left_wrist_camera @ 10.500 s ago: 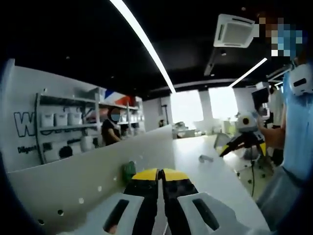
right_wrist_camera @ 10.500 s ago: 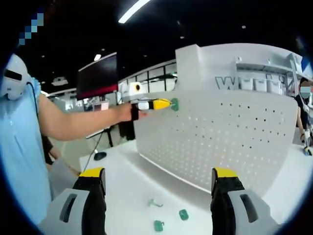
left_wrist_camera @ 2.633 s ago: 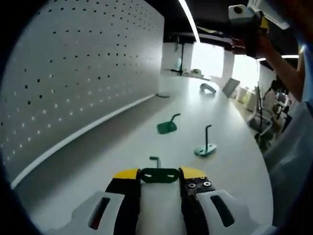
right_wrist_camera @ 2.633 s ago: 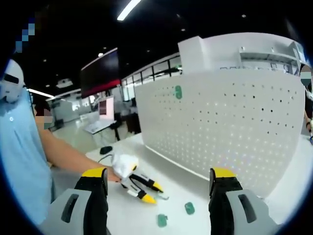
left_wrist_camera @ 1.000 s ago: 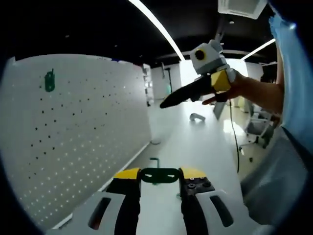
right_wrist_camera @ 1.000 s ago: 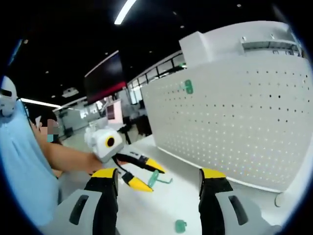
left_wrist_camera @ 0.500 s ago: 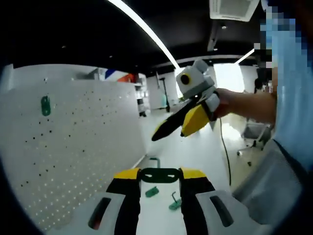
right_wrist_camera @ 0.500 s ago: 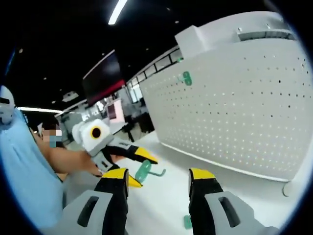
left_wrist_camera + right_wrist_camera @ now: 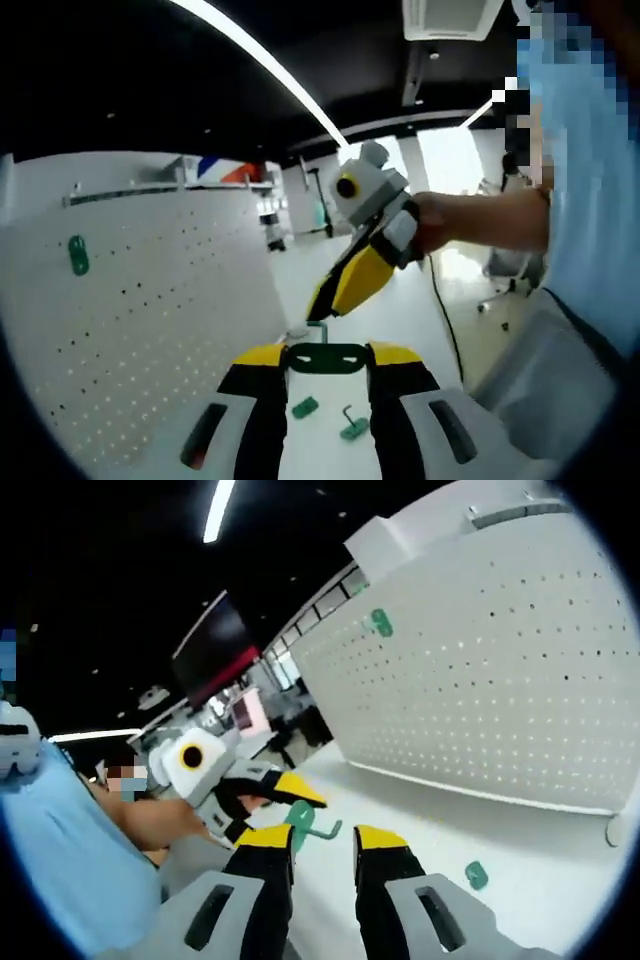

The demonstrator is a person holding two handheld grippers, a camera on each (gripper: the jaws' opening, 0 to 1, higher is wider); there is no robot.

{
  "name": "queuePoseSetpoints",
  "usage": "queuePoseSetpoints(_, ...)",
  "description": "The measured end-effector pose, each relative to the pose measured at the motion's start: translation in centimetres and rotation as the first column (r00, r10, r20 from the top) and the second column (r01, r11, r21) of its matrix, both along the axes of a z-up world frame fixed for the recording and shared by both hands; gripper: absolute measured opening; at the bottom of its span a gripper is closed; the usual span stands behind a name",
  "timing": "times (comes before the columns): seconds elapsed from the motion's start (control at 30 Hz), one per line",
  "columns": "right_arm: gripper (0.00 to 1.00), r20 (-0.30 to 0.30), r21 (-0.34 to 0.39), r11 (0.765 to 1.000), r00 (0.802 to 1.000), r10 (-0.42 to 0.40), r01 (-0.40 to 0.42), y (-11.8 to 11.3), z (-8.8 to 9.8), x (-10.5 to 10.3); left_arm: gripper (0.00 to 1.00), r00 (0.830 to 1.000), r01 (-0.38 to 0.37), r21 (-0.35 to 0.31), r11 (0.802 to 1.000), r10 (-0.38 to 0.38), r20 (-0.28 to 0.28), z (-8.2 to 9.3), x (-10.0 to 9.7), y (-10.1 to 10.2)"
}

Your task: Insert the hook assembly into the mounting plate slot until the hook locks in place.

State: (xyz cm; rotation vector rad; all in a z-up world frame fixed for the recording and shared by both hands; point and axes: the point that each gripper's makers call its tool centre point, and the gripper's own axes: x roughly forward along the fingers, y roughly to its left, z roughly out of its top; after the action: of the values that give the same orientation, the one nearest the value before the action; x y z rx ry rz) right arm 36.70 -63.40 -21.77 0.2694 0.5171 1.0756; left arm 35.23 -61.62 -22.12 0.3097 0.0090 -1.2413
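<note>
My left gripper is shut on the flat base of a green hook, whose stem rises just past the jaws. In the right gripper view the left gripper holds that hook directly in front of my right gripper, which is open with its jaws drawn in to a narrow gap. The right gripper reaches down close above the hook's stem. The white pegboard carries another green hook high up.
Two loose green hooks lie on the white table below the grippers, and one shows near the pegboard's foot. A person in a light blue shirt stands close. A dark monitor hangs behind.
The right gripper's jaws have narrowed steadily and it has come closer to the hook held in the left gripper. The left gripper keeps its hold on the hook.
</note>
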Motion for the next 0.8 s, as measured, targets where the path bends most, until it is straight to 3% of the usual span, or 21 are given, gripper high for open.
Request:
queuePoseSetpoints(0.07,0.09,-0.021,-0.012,1.000,1.000,0.013,-0.013,-0.2,-0.4,-0.3,0.31,1.000,0.025,0.016,1.000,-0.025,0.013,0.0,-0.5,-0.2)
queuePoseSetpoints(0.13,0.11,-0.042,-0.014,1.000,0.999,0.023,-0.023,-0.3,-0.7,-0.6,0.31,0.999,0.046,0.027,0.999,-0.047,0.026,0.2,-1.0,-0.4)
queuePoseSetpoints(0.17,0.11,-0.081,-0.005,0.998,0.995,0.055,-0.056,-0.2,-0.9,-1.3,0.31,0.998,0.055,0.032,0.998,-0.056,0.032,0.3,-1.2,-0.5)
queuePoseSetpoints(0.33,0.13,-0.131,0.006,0.995,0.986,0.103,-0.104,-0.1,-1.3,-2.4,0.31,0.991,0.117,0.074,0.990,-0.121,0.051,0.0,-2.7,-1.1)
queuePoseSetpoints(0.43,0.12,-0.203,0.071,0.989,0.968,0.145,-0.134,0.2,-1.2,-3.4,0.31,0.987,0.145,0.087,0.986,-0.151,0.062,0.1,-3.5,-1.4)
queuePoseSetpoints(0.8,0.10,-0.287,0.194,0.970,0.938,0.195,-0.143,0.8,-0.7,-4.1,0.31,0.983,0.161,0.079,0.984,-0.167,0.077,0.5,-3.8,-1.8)
